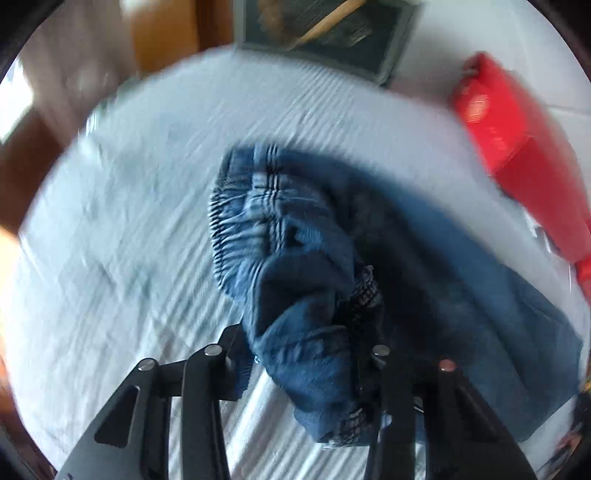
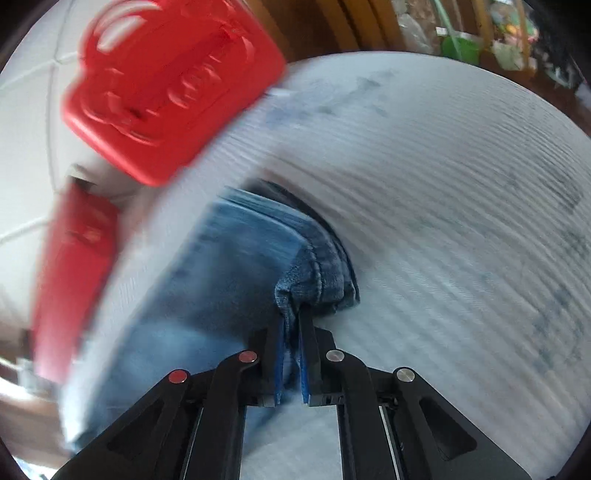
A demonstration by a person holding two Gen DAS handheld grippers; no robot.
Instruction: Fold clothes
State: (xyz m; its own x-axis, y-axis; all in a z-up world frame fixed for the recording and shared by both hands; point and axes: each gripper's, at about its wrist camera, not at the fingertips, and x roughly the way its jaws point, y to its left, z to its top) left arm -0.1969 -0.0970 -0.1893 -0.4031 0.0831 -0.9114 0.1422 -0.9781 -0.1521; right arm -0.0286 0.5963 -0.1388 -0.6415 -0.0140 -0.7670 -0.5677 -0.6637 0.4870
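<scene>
A pair of blue jeans [image 1: 317, 258] lies bunched on a white striped sheet [image 1: 122, 229], its gathered waistband toward the far side. My left gripper [image 1: 306, 354] is shut on a thick fold of the jeans, with cloth filling the gap between its fingers. In the right wrist view my right gripper [image 2: 291, 317] is shut on a hem edge of the jeans [image 2: 236, 266], pinched between its blue pads [image 2: 303, 365], just above the sheet [image 2: 461, 221]. Both views are motion-blurred.
A red plastic stool [image 1: 517, 147] stands beside the bed on the right; it also shows in the right wrist view [image 2: 166, 85] at upper left. A framed picture [image 1: 328, 33] leans at the far side. Wooden furniture and clutter [image 2: 461, 40] lie beyond the bed.
</scene>
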